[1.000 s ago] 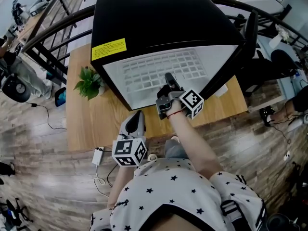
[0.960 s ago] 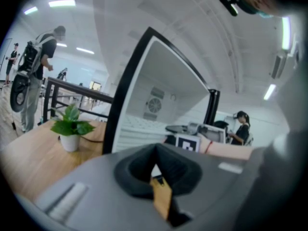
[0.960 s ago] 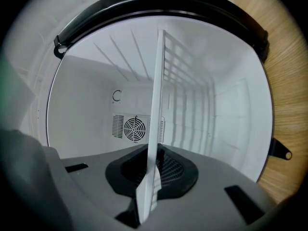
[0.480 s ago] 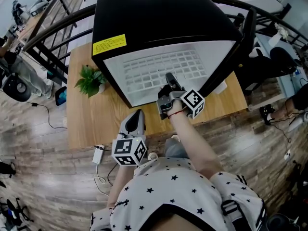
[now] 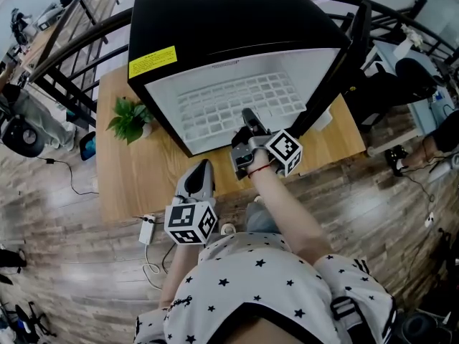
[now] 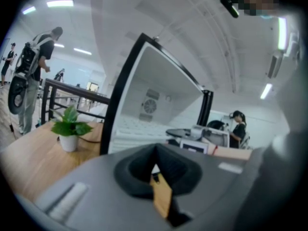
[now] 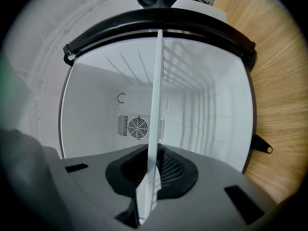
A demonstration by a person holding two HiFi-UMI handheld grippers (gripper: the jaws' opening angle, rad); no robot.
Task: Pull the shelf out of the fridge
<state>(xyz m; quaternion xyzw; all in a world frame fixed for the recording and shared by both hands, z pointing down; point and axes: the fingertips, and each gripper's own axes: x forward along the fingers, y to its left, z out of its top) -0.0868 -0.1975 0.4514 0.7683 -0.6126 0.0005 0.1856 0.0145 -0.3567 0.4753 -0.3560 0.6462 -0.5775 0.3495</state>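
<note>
A black mini fridge [image 5: 229, 20] stands open on a wooden table [image 5: 136, 185], its white inside facing me. The white wire shelf [image 5: 229, 106] lies level inside it. My right gripper [image 5: 247, 117] reaches into the opening and is shut on the shelf's front edge. In the right gripper view the shelf [image 7: 156, 105] runs edge-on between the pads of that gripper [image 7: 149, 186], towards the fan at the back. My left gripper [image 5: 201, 170] hovers over the table's front edge, away from the fridge. Its jaws [image 6: 156, 170] are shut on nothing.
The fridge door [image 5: 344, 56] hangs open at the right. A small potted plant [image 5: 129, 120] sits on the table left of the fridge. A white power strip with a cable [image 5: 147, 229] lies at the table's front edge. Black railings run behind, and people stand further off.
The head view has drifted a little, so the fridge sits slightly further left and higher. My right gripper keeps its hold on the shelf; neither gripper has clearly moved.
</note>
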